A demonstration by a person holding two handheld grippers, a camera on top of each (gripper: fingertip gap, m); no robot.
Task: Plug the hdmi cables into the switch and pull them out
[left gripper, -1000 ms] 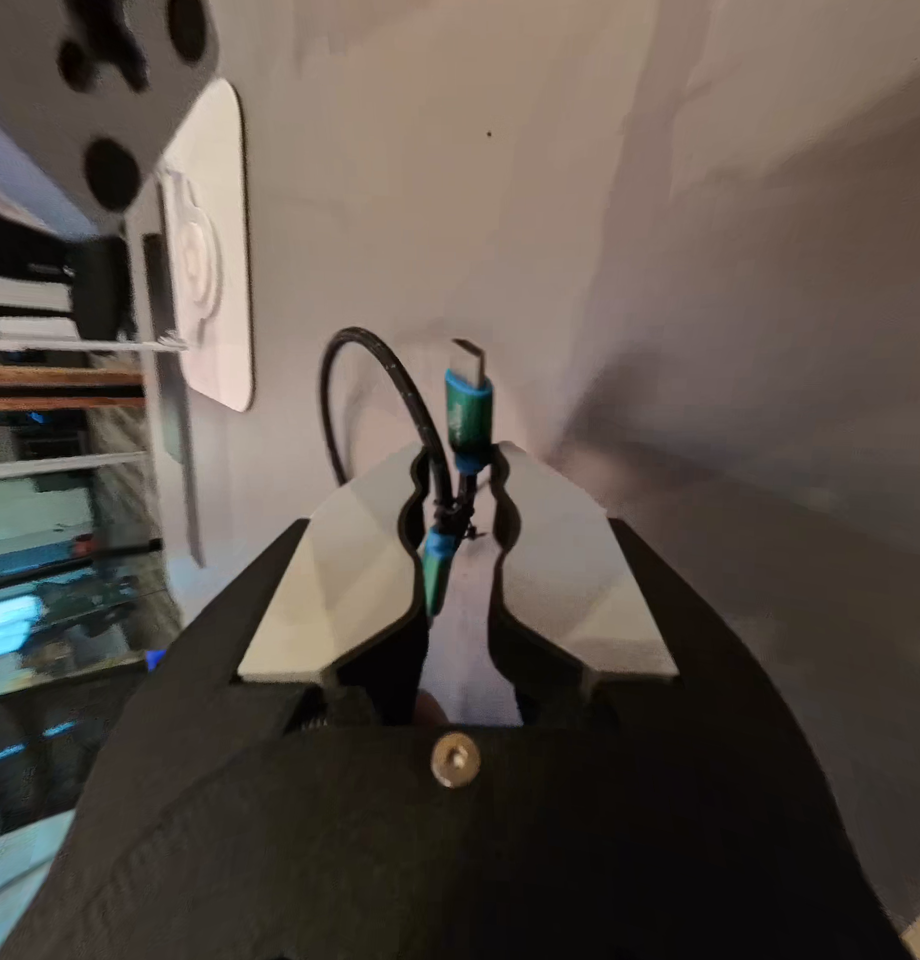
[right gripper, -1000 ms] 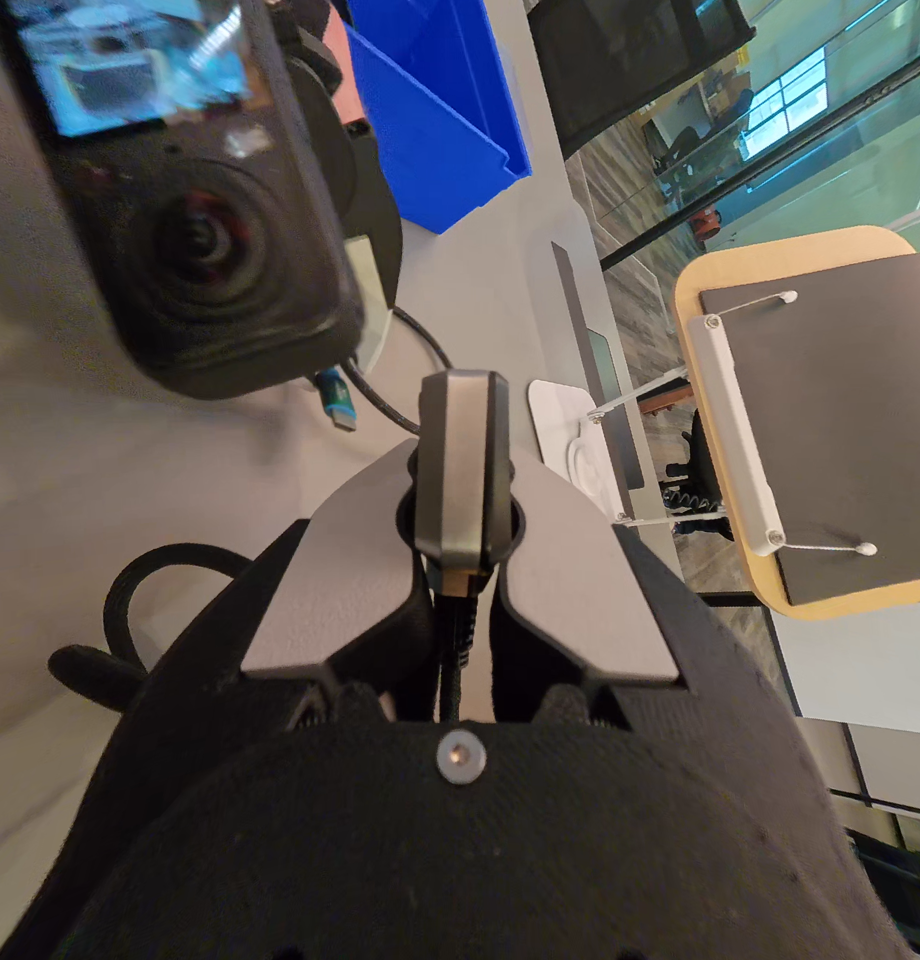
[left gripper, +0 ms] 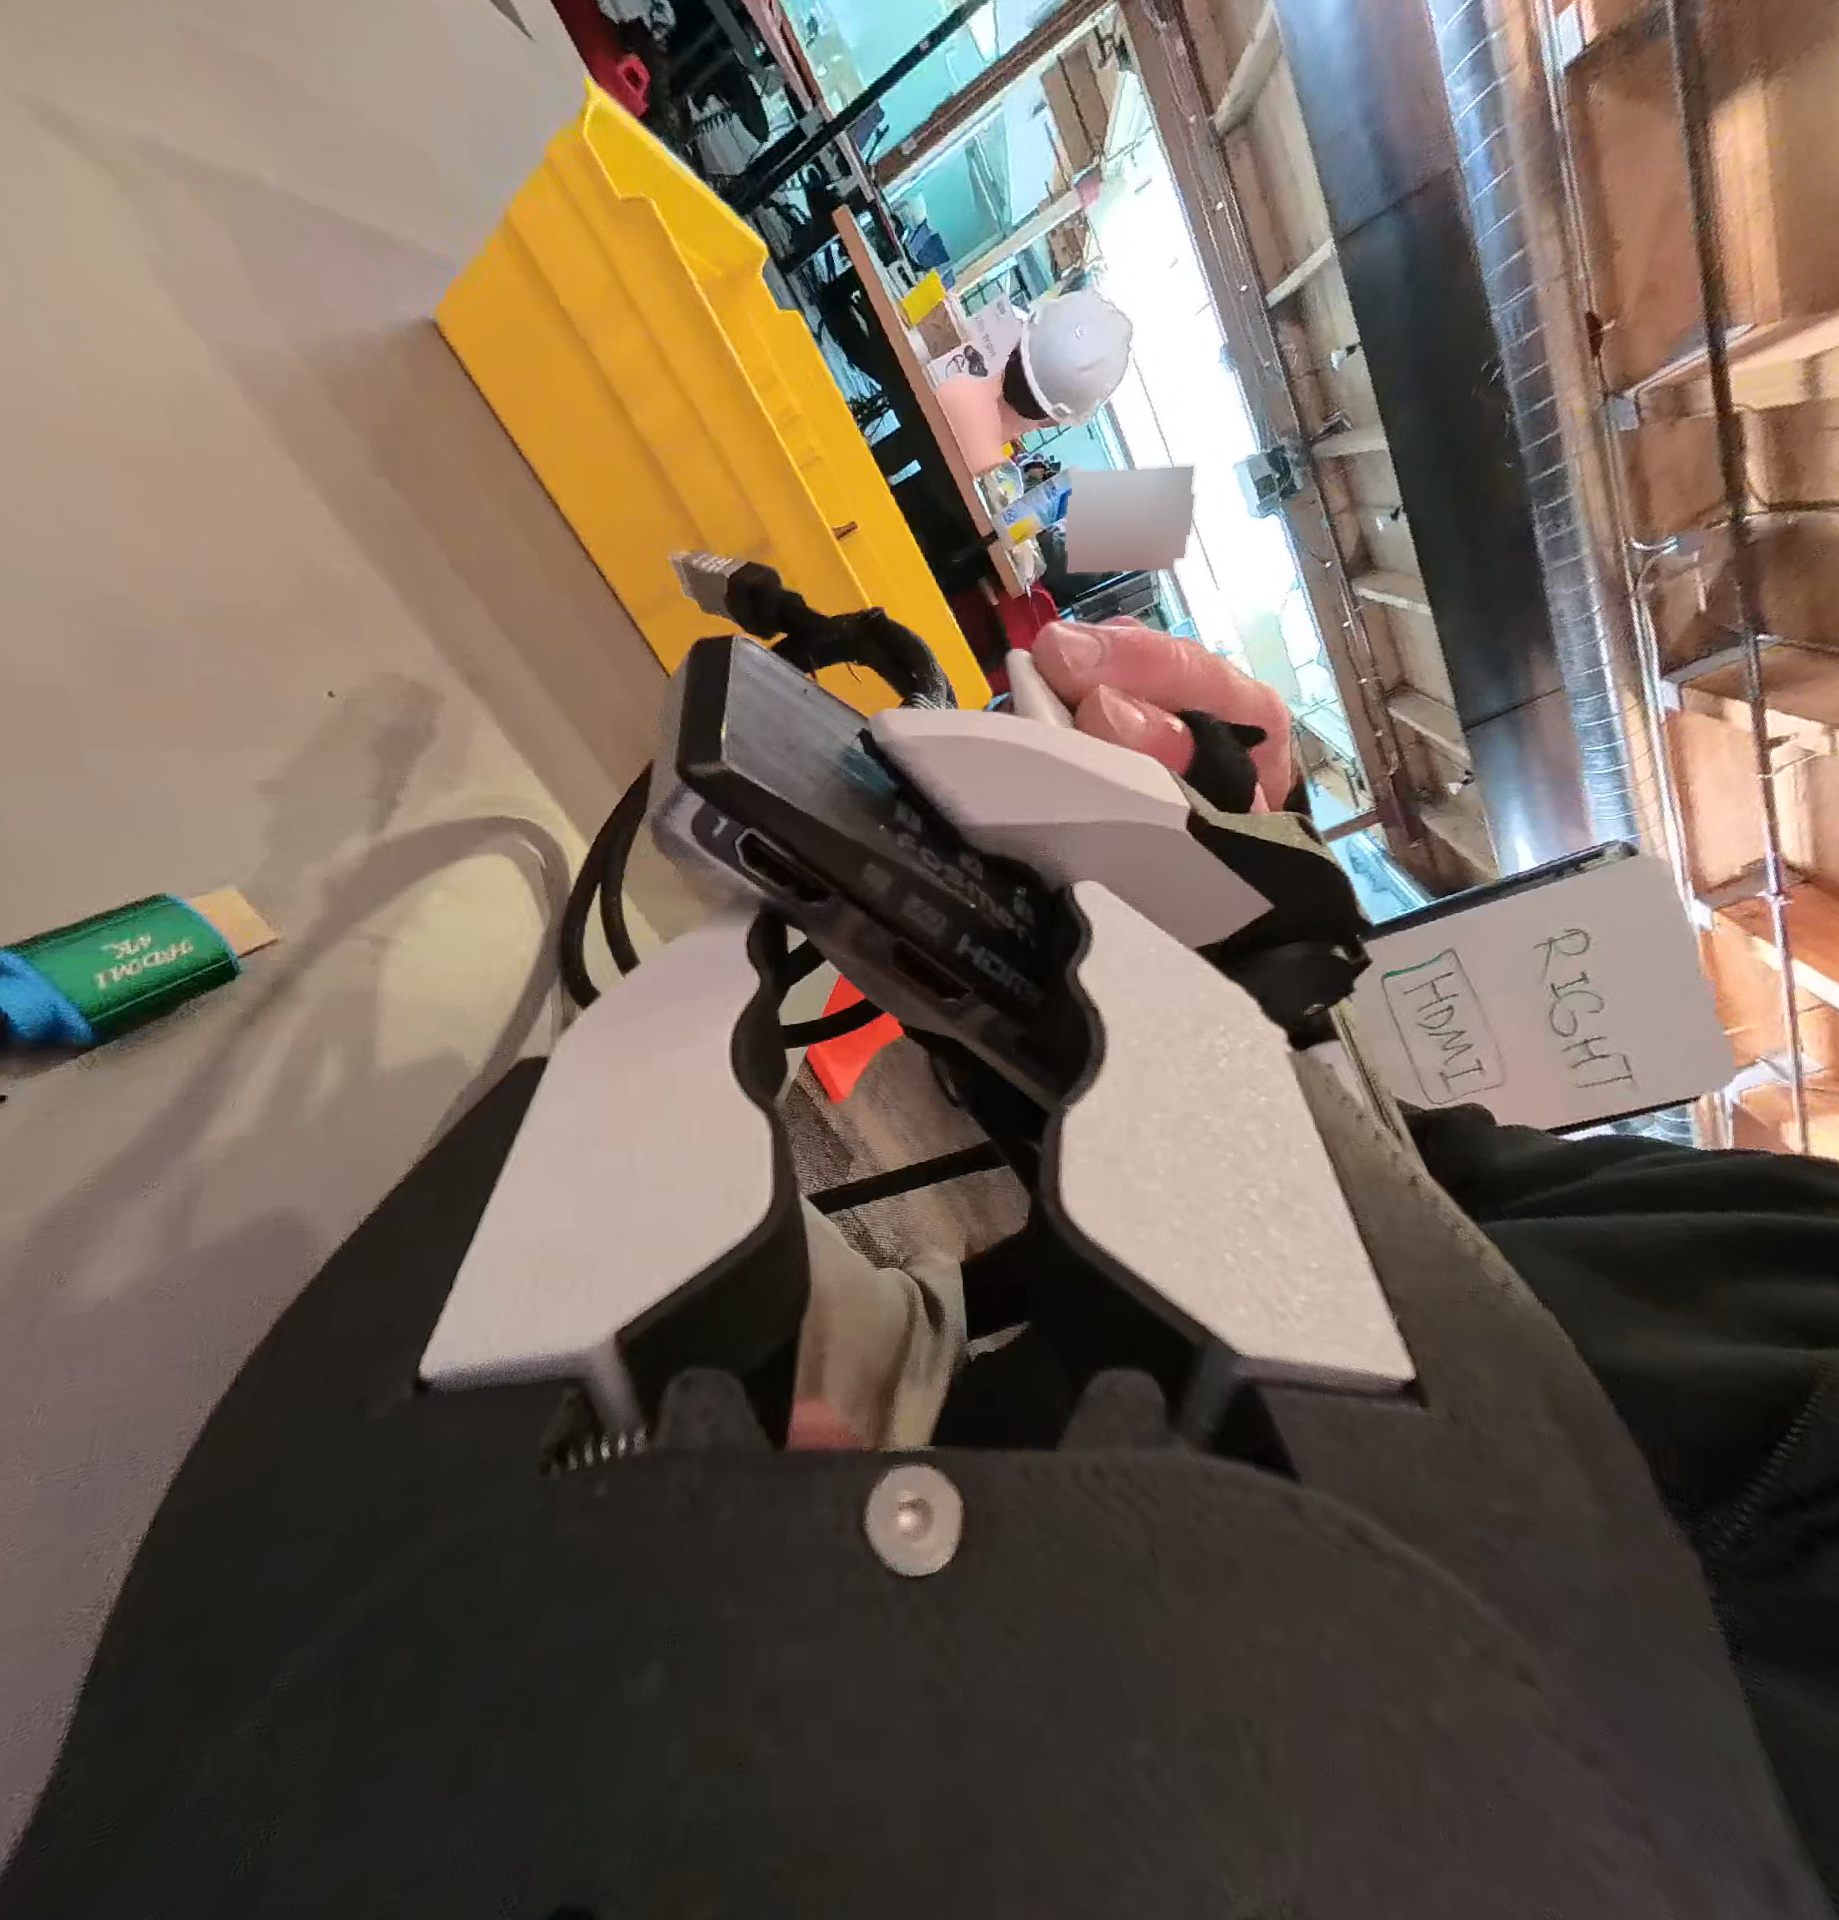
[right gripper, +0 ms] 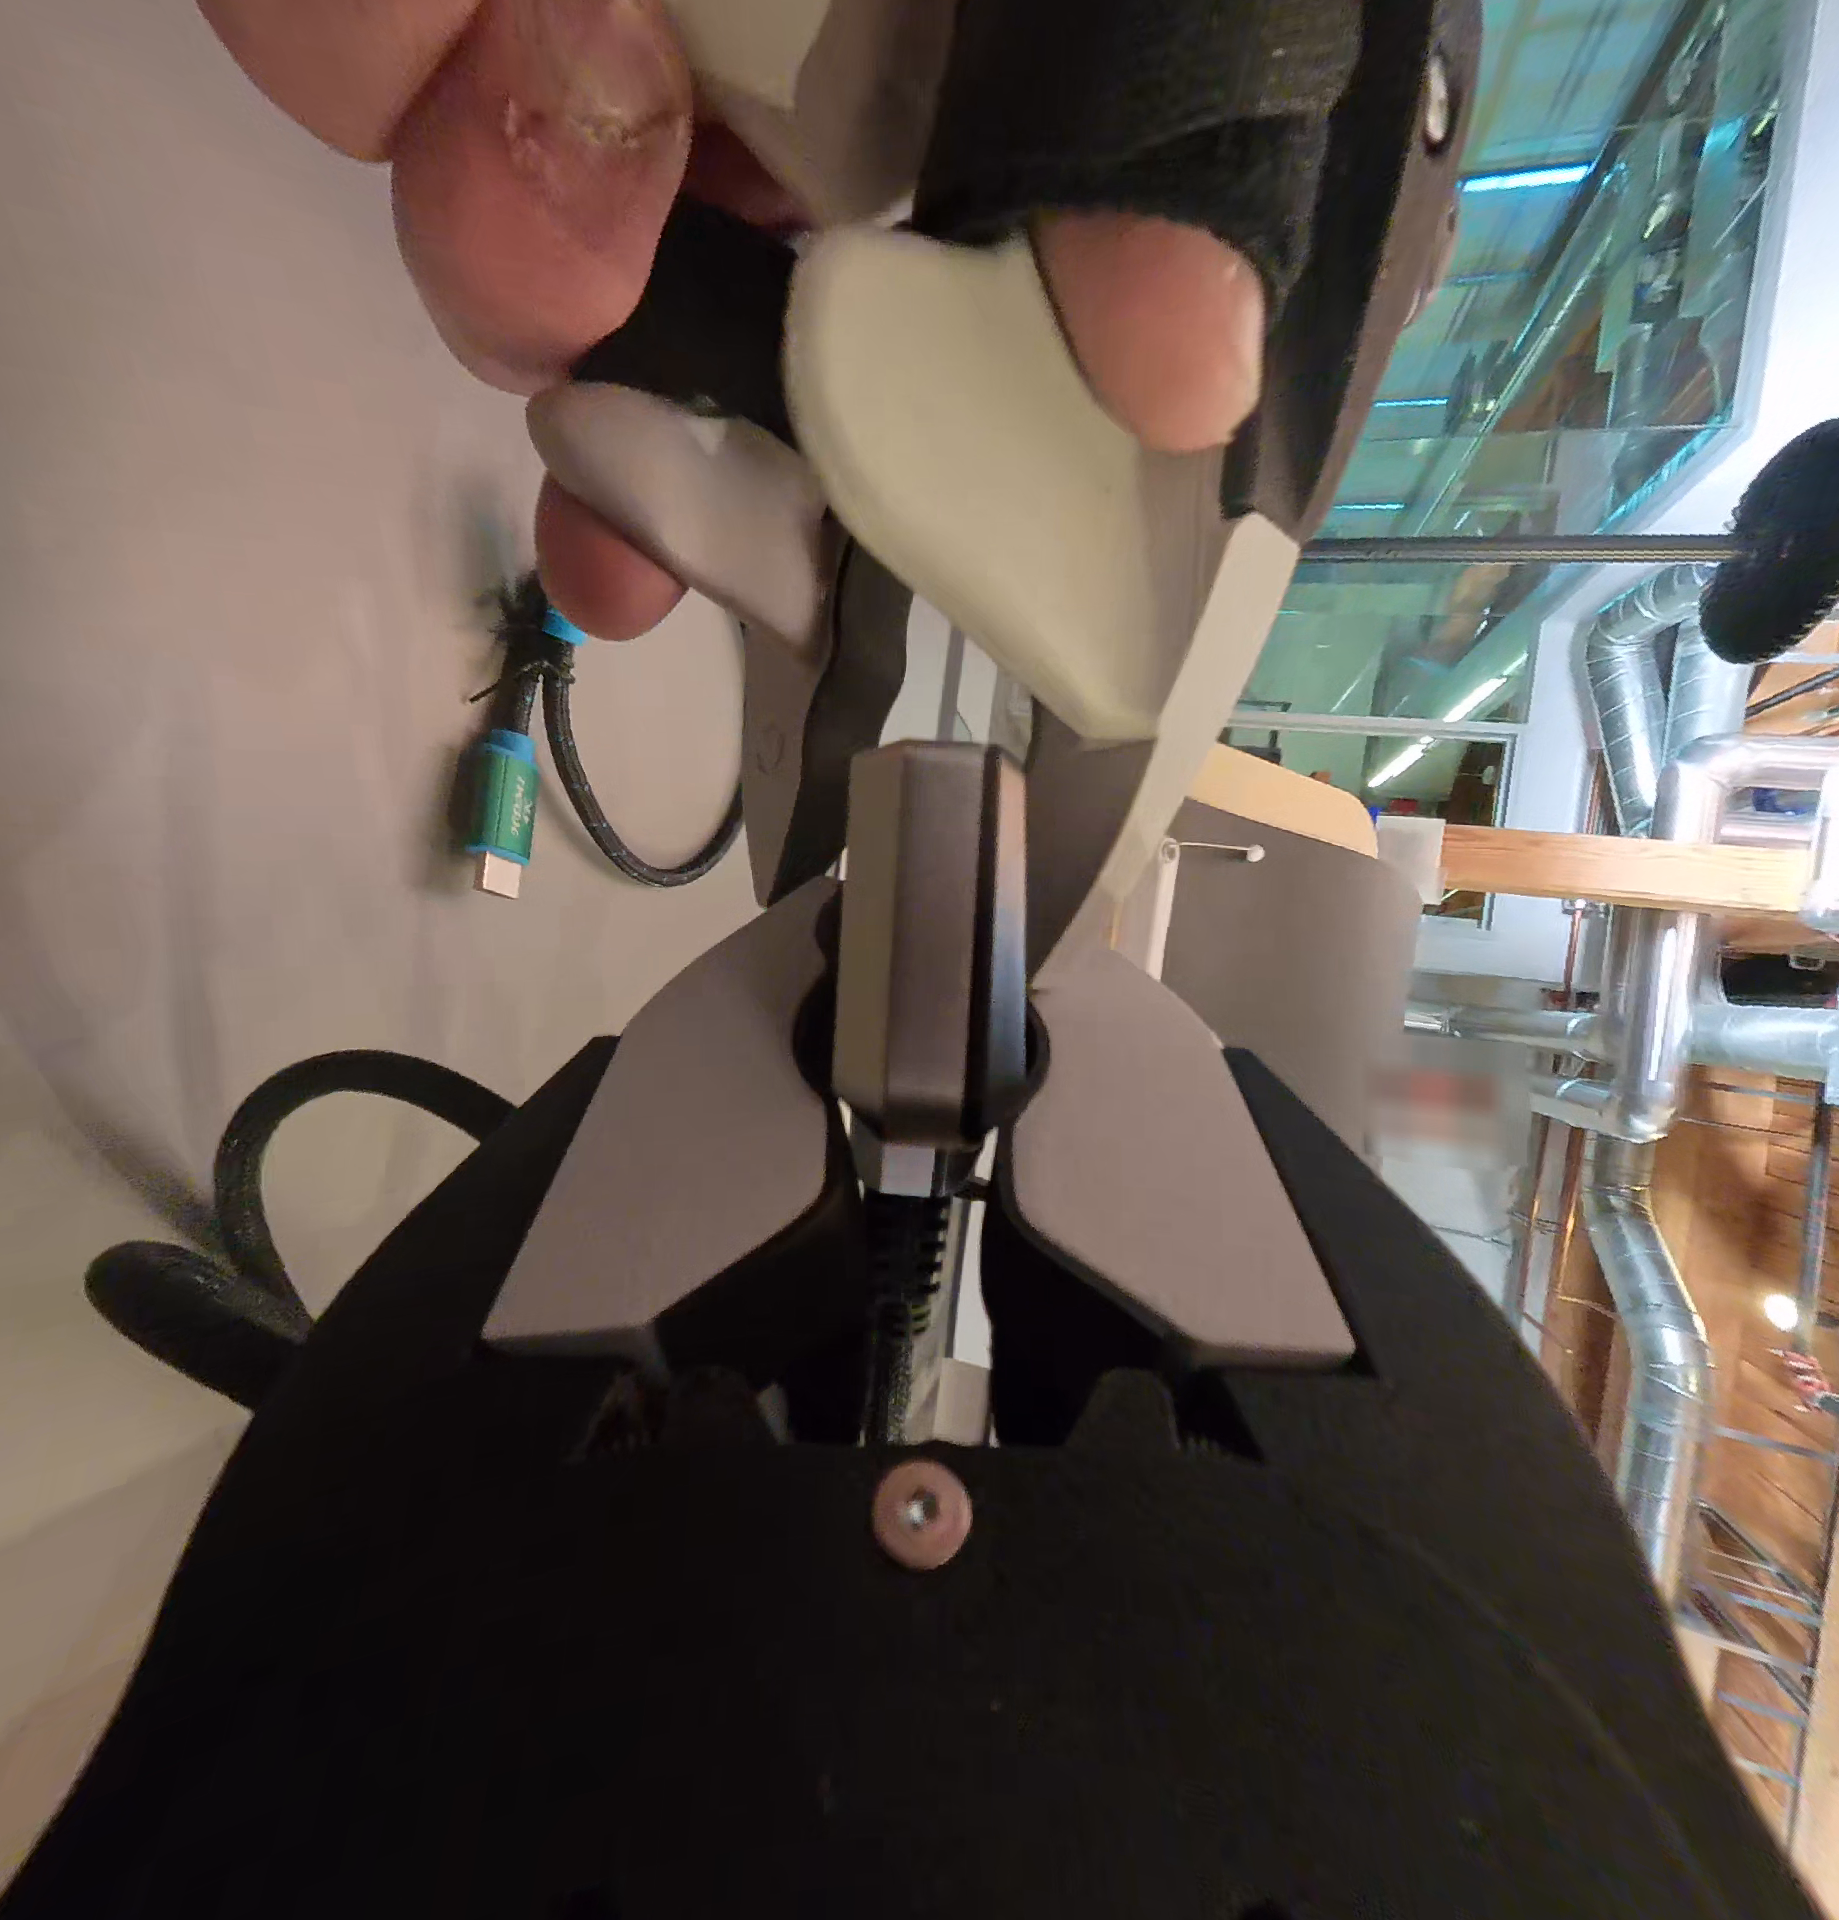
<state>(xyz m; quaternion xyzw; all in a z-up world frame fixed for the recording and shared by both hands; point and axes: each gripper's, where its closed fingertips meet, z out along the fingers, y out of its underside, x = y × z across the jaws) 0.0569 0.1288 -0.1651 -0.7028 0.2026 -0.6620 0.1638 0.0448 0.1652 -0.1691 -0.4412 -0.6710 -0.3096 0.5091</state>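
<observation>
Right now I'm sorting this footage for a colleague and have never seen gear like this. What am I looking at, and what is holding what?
There is no robot here. A person holds a two-finger clamp tool in each hand, and each tool carries a camera looking along its fingers. One picture comes from the left gripper, the other from the right gripper. The right gripper is shut on the grey-and-black switch. Two ports on the switch face the left camera, and both are empty. The left gripper's jaws stand apart close to the switch, gripping nothing. A cable with a green plug lies loose on the pale table, and a yellow bin stands farther back.
</observation>
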